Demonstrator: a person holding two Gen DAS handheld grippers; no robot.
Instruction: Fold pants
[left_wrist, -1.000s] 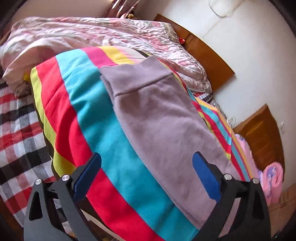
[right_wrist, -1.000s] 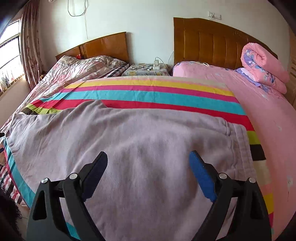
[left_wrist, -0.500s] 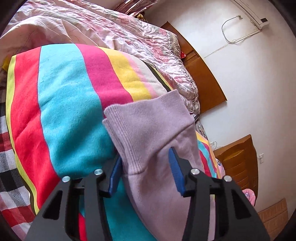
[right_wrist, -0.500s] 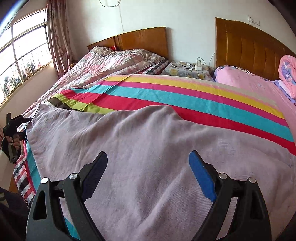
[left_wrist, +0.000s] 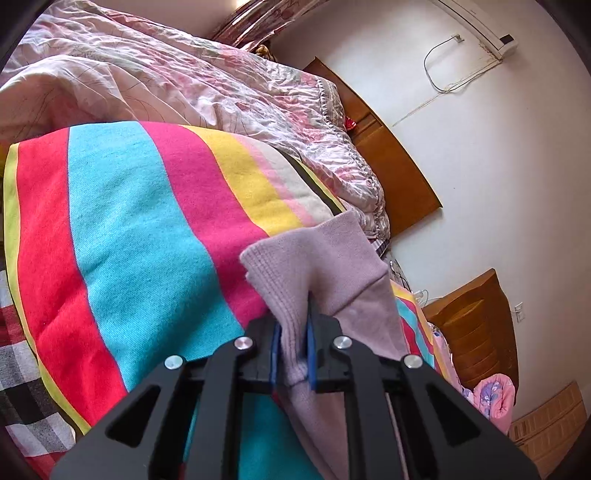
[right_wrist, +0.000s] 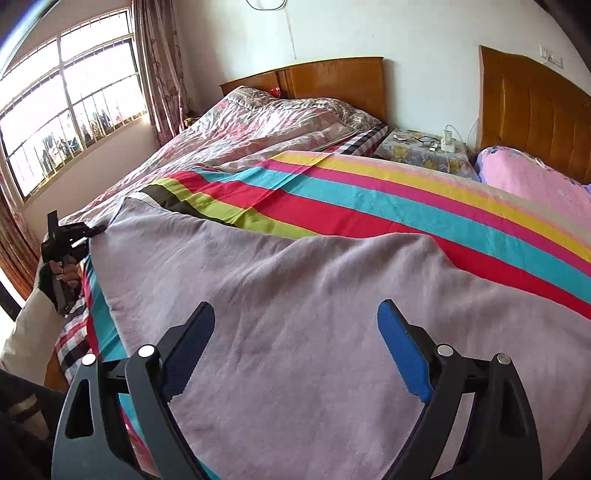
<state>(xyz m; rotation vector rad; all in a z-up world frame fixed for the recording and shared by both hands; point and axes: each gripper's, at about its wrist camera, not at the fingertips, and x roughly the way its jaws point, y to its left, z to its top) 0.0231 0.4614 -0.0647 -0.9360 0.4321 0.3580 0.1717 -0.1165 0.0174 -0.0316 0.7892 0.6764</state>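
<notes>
A: In the left wrist view, what do we see?
B: Our left gripper (left_wrist: 291, 345) is closing, its blue pads squeezing the ribbed cuff of the purple pants (left_wrist: 325, 266). The cuff lifts off the striped blanket (left_wrist: 122, 229).
A: And the right wrist view?
B: Our right gripper (right_wrist: 295, 345) gapes wide, holding nothing, above the pants (right_wrist: 295, 280) spread flat on the blanket (right_wrist: 369, 199).

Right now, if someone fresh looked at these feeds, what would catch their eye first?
The bright striped blanket spread across the bed, with the mauve pants laid flat over its near half. In the left wrist view the left tool is closing on the ribbed cuff of one leg, fabric pinched between its blue pads. The right tool hangs open above the middle of the pants, holding nothing.
</notes>
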